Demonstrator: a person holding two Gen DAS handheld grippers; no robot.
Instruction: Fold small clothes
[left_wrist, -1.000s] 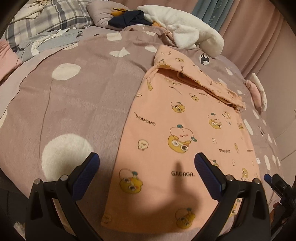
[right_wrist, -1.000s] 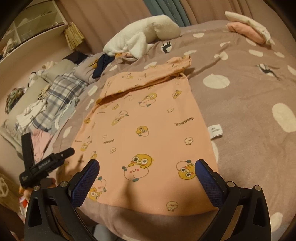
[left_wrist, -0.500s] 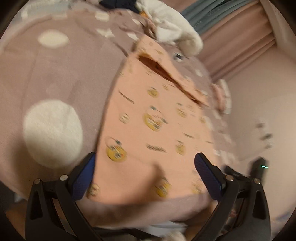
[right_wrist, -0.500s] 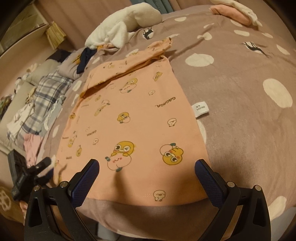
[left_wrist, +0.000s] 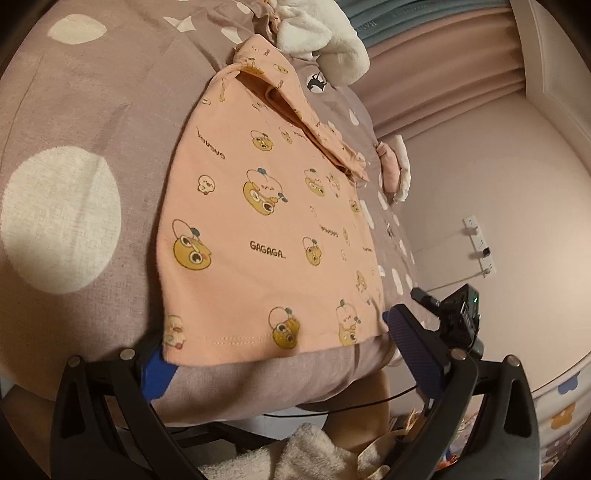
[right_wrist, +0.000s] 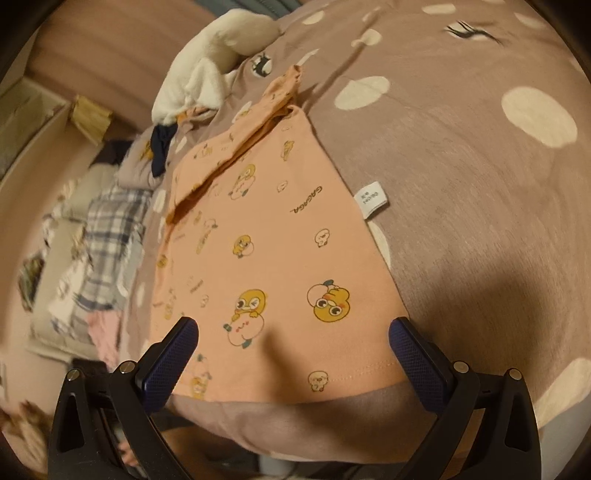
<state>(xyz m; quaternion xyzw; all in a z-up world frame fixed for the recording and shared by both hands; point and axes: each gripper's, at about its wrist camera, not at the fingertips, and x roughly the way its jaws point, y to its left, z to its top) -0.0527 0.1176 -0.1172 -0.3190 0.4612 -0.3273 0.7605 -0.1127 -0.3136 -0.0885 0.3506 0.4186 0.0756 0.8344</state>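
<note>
Left wrist view: peach cotton kids' top with duck cartoon print (left_wrist: 266, 221) lies flat on my mauve bedspread with cream dots (left_wrist: 62, 218), hem at the near bed edge, sleeves already folded across the far end. My left gripper (left_wrist: 280, 354) is wide open, its left finger (left_wrist: 155, 373) tucked under the hem's left corner, the right one level with the other corner. Right wrist view: right gripper (right_wrist: 291, 354) also spread open, straddling the hem's right half, fingers (right_wrist: 417, 362) just above the cloth, not pinching. White care tag (right_wrist: 371, 204) sticks out the side seam. Both sit low at the hem, probably to grab corners and fold it up toward the collar
</note>
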